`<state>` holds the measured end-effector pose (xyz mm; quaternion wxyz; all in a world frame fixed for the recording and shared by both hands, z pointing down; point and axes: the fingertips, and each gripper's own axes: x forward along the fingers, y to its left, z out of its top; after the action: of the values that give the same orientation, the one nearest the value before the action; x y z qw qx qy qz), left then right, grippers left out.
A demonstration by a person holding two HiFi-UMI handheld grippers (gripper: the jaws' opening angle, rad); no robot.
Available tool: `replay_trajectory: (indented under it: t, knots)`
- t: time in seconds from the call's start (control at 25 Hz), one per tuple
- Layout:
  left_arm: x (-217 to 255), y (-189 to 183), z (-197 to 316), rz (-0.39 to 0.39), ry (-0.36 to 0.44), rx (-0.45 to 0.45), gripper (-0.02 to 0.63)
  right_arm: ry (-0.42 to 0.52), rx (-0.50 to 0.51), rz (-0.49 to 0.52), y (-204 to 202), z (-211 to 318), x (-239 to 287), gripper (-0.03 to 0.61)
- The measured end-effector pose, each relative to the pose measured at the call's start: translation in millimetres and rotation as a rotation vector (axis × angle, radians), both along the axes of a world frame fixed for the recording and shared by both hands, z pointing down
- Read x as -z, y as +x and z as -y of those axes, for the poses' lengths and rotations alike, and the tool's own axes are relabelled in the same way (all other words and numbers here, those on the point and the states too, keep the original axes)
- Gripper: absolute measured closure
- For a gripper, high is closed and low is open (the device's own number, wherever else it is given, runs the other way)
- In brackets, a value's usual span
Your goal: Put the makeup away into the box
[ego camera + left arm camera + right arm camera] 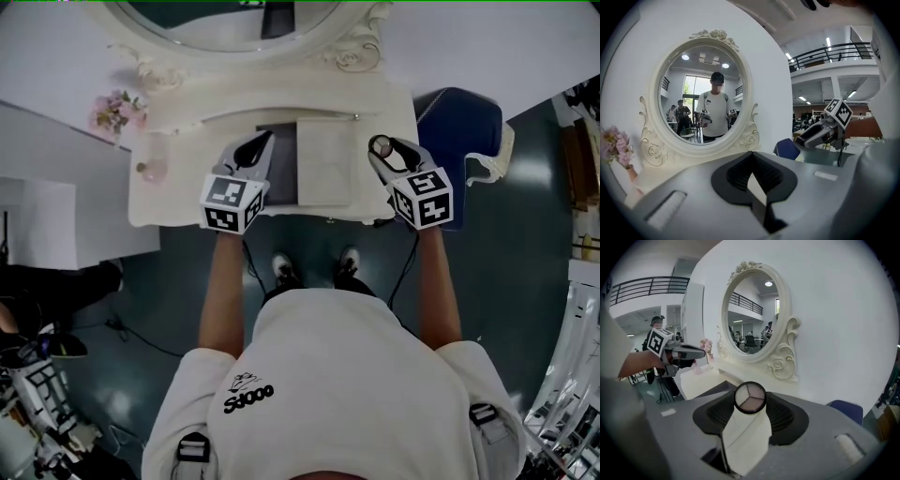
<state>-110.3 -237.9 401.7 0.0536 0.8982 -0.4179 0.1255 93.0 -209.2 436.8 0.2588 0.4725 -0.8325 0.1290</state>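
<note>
The right gripper (382, 148) pinches a round compact (750, 397) edge-on between its pads, with the three shades of the pan facing the camera. It holds the compact in the air above the white worktop (384, 98), in front of the oval mirror (701, 93). The left gripper (752, 153) is empty, its tips pressed together, and it hovers over the worktop's left half, near a dark rectangular recess (284, 169) beside a pale panel (324, 159). That recess is probably the open box with its lid, though the views do not make this certain.

The step in hand looks like the carry: the compact is gripped, off the surface and not yet stowed. The next move calls for swinging the right gripper left over the dark opening and lowering the compact until it sits inside. Only then should the jaws spread, so the disc does not drop or roll. The left gripper should stay out of that path.
</note>
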Motion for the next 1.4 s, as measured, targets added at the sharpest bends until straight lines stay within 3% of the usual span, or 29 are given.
replay_trajectory:
  t: [0.32, 0.76, 1.0, 1.2, 1.4]
  knots:
    - [-14.2, -45.1, 0.6, 0.054, -0.011, 0.008, 0.595, -0.018, 0.115, -0.021, -87.5, 13.1, -8.9, 0.365]
    - [-50.6, -113.7, 9.7, 0.087, -0.076, 0.005, 0.595, -0.166, 0.258, -0.165, -187.9, 69.1, -95.7, 0.365]
    - [-75.7, -140.5, 14.6, 0.086, -0.124, -0.007, 0.595, -0.262, 0.340, -0.309, -218.3, 87.0, -145.7, 0.365]
    - [-86.9, -149.3, 18.6, 0.079, -0.135, -0.009, 0.595, -0.282, 0.456, -0.500, -231.5, 91.4, -179.4, 0.365]
    - [-96.3, -153.8, 18.9, 0.087, -0.144, -0.004, 0.595, -0.299, 0.508, -0.646, -228.8, 99.7, -205.4, 0.364]
